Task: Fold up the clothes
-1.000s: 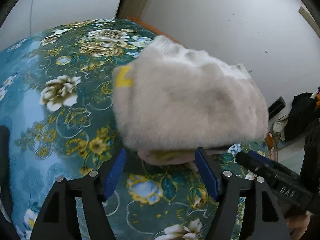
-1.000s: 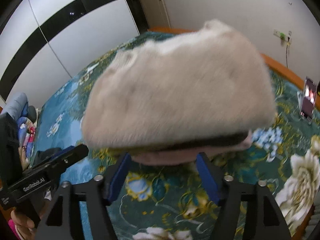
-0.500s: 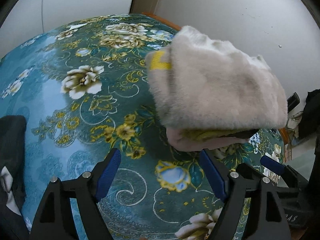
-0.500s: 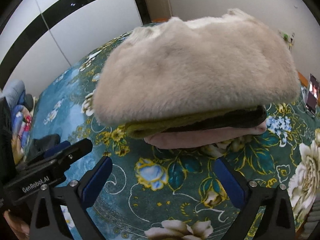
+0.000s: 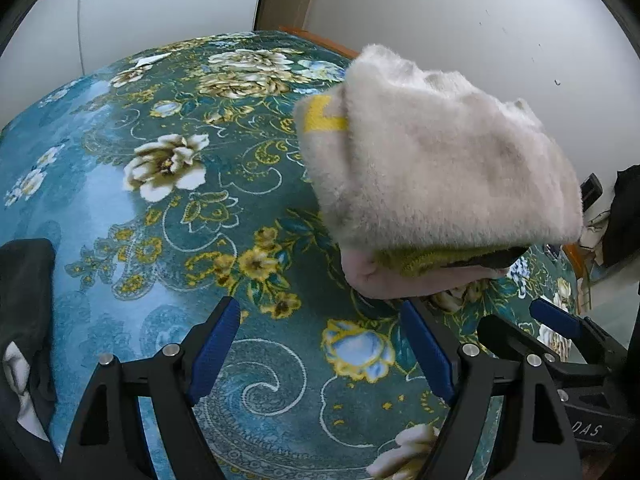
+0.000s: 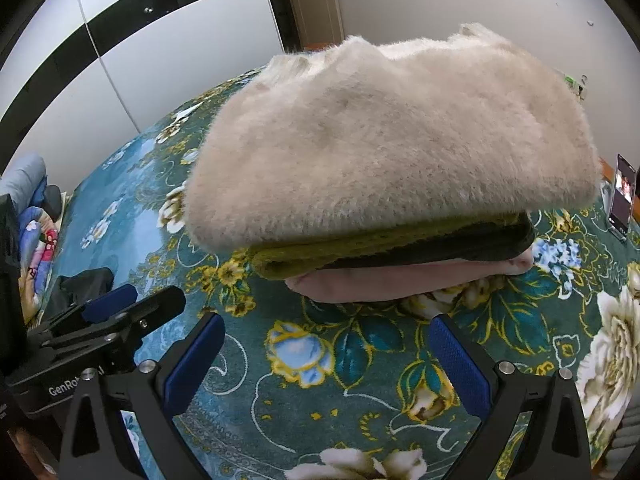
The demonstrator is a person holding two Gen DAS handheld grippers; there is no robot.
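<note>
A teal bedspread patterned with white and yellow flowers (image 6: 132, 184) is seen under everything. On it a stack of folded clothes is set: a fluffy cream sweater (image 6: 392, 140) on top, an olive-green knit (image 6: 320, 256) beneath, then what may be a dark garment, and a pale pink folded piece (image 6: 400, 284) at the bottom. The left gripper (image 5: 320, 344) is held with fingers spread, clear of the stack. The right gripper (image 6: 328, 356) is likewise parted, nothing clamped. A phone (image 6: 622, 200) is propped near the bed's edge.
</note>
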